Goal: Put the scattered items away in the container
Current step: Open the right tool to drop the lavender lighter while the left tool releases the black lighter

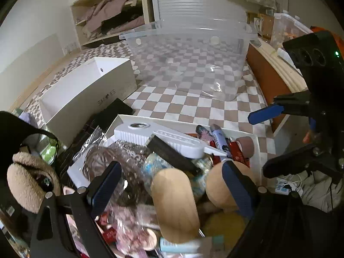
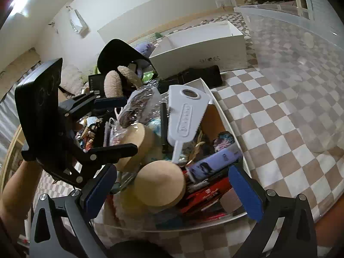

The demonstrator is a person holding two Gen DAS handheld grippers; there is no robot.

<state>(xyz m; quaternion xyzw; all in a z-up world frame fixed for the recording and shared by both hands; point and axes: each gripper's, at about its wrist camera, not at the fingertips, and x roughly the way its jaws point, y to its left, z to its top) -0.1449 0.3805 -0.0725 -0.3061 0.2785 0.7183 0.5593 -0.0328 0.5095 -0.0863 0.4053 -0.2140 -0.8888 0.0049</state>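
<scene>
A white tray [image 1: 257, 150] lies on the checkered cloth, heaped with small items: a white plastic paddle [image 1: 165, 137], crinkly clear bags, red packets and a purple tube [image 2: 215, 163]. A plush toy's two tan feet [image 1: 174, 204] stick up from the heap. My left gripper [image 1: 172, 165] hangs open over them; one foot lies loose between its fingers and the right pad overlaps the other. In the right wrist view the left gripper [image 2: 131, 124] stands at the tray's left side. My right gripper [image 2: 172, 168] is open above the near tan foot [image 2: 159, 185], touching nothing.
A large clear plastic bin [image 1: 189, 60] stands beyond the tray on the checkered cloth [image 1: 193, 107]. An open white cardboard box [image 1: 86, 94] sits at the left, with a black cap [image 2: 120, 53] and beige plush beside it. A person's forearm [image 2: 17, 189] holds the left gripper.
</scene>
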